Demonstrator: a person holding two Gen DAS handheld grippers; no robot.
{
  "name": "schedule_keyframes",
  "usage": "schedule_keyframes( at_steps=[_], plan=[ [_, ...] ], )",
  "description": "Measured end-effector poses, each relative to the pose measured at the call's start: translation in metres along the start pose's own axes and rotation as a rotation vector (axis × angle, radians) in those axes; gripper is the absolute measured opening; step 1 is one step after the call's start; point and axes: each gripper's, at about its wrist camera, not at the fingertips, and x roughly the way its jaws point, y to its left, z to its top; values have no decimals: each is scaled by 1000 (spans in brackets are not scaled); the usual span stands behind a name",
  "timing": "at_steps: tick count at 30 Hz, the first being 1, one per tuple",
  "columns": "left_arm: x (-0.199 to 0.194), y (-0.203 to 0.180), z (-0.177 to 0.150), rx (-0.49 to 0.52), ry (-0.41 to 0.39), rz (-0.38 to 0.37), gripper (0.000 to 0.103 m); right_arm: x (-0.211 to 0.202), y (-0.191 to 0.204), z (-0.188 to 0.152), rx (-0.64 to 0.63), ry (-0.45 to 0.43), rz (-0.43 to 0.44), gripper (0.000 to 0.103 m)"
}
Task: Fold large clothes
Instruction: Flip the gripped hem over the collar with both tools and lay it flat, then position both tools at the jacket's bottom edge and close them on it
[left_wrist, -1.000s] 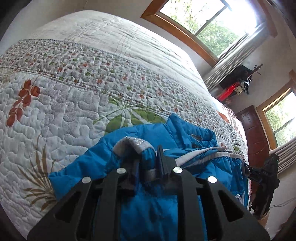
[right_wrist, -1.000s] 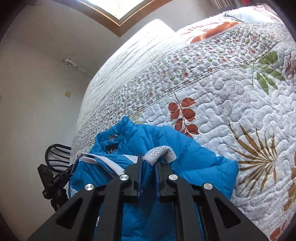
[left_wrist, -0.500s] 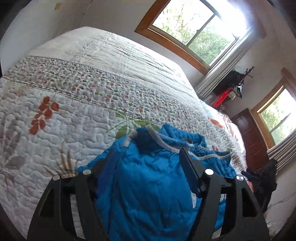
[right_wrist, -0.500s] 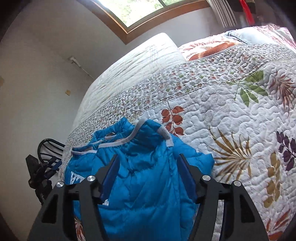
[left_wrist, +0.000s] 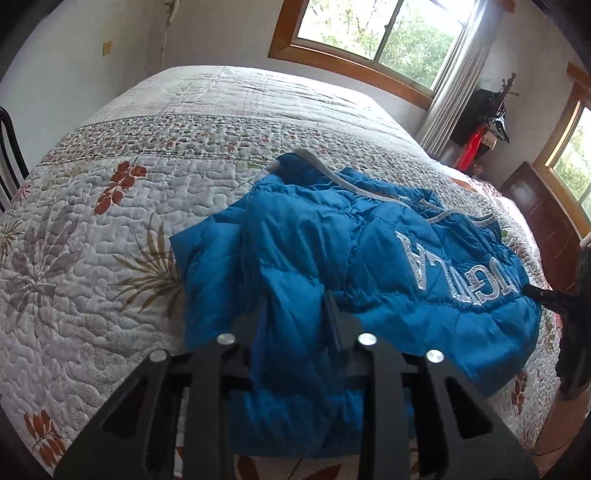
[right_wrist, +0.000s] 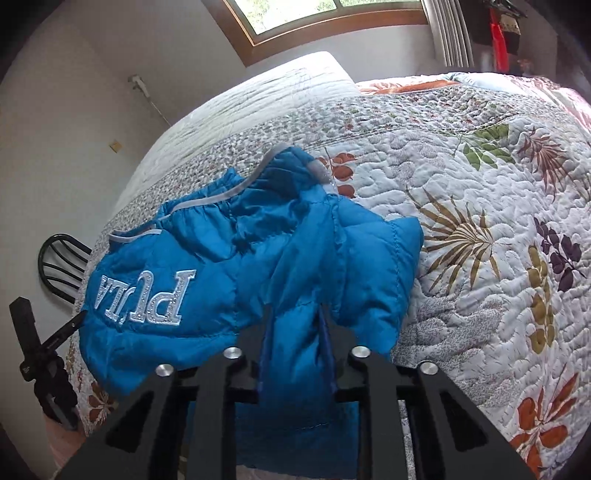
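A blue puffer jacket (left_wrist: 332, 258) with silver lettering (right_wrist: 144, 295) lies bunched on the quilted bed (left_wrist: 110, 258), its grey trim at the far side. My left gripper (left_wrist: 295, 317) is closing on a ridge of blue fabric at the jacket's near left part, and the pads press on it. In the right wrist view, my right gripper (right_wrist: 295, 325) is shut on a similar fold at the near right part (right_wrist: 369, 266), to the right of the lettering. Each gripper's own body hides the cloth below its fingers.
The floral quilt (right_wrist: 480, 221) spreads wide around the jacket. A black chair (right_wrist: 62, 258) and a black stand-like object (right_wrist: 37, 343) are by the bed's edge. Windows (left_wrist: 369, 33), a curtain (left_wrist: 454, 96) and a dark door (left_wrist: 546, 221) line the far walls.
A second ago both grippers were shut on the grey sparkly cuffs. They let go, opened wide over the jacket, drew back, and now pinch blue folds. The lettered side now shows.
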Motion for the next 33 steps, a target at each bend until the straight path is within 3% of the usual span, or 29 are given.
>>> schedule_keyframes(
  at_steps=[3,8,12,15,18,20,25,28,33],
  plan=[
    [-12,5,8,-49,-45,-42,16,-13,-6,5,51,-50,57,8],
    [27,12,2,-11,32,31,18,24,-29,5,135,31,47,8],
    [43,13,-7,11,12,61,20,43,-37,2,169,45,78,8],
    [38,7,-4,24,17,101,20,31,-31,2,149,17,42,11],
    [15,7,-2,-5,0,85,21,2,-22,-3,121,-63,-35,24],
    [-6,2,-3,-9,-25,70,32,-21,-8,-8,83,-117,-74,24],
    [-37,-50,-17,51,-54,6,34,-37,56,-30,-58,-118,10,20],
    [-28,-89,-31,103,-30,-40,34,-22,100,-50,-159,-91,33,18],
    [14,-113,-53,154,26,6,35,21,129,-73,-253,-28,-25,17]
  ],
)
